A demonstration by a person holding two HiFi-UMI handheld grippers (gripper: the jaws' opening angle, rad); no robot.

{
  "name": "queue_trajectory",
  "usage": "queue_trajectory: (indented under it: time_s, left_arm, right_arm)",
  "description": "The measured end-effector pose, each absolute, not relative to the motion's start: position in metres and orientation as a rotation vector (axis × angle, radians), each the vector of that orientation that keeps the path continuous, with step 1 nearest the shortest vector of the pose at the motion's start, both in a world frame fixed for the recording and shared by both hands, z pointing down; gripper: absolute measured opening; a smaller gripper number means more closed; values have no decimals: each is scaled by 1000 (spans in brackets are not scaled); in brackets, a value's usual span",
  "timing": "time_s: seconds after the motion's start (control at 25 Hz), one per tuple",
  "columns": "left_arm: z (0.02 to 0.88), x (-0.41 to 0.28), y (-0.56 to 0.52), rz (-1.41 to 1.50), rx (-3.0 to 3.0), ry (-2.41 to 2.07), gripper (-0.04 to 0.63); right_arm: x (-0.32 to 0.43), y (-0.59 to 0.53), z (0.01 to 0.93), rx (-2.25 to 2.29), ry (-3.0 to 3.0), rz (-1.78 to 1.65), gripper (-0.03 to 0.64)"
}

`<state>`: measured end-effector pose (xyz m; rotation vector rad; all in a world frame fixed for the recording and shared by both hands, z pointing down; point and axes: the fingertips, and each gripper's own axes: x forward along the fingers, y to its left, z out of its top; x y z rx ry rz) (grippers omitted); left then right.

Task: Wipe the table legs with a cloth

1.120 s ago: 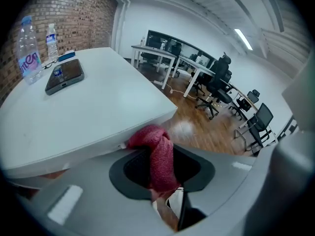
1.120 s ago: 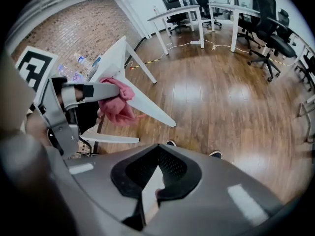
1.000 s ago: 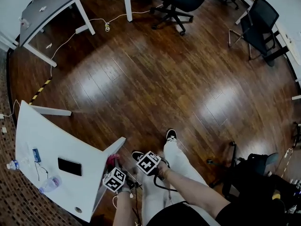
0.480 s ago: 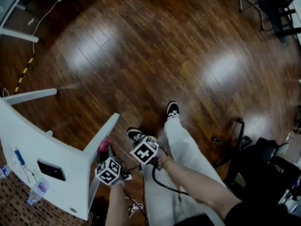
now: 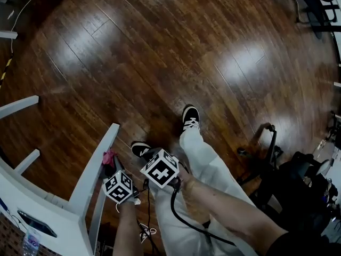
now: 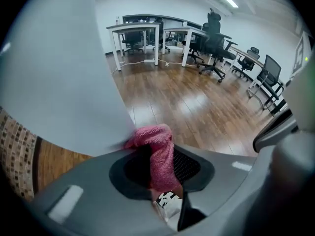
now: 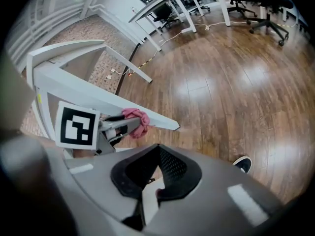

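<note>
Cloth (image 6: pixel 155 144) pinched in left tongs (image 6: pixel 160 170), touching table leg (image 6: pixel 64 82)

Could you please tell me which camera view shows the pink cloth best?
The left gripper view: the pink cloth fills the centre, clamped in the left tool and pressed against the table leg. The right gripper view shows it small, from the side, against that leg. The head view shows only a pink speck beside the leg.
</note>
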<state>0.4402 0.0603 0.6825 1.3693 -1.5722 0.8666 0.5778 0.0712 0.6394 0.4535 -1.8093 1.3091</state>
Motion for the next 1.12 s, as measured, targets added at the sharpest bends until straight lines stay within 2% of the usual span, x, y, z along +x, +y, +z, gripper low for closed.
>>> queue_trajectory:
  time_s: [0.64, 1.12]
  left_arm:
    - [891, 447, 68, 1046, 1471, -1393, 106]
    - [984, 447, 65, 1033, 1365, -1400, 106]
  right_arm:
    - [584, 69, 773, 423, -1780, 1305, 0]
    - [617, 62, 844, 458, -1746, 1336, 0]
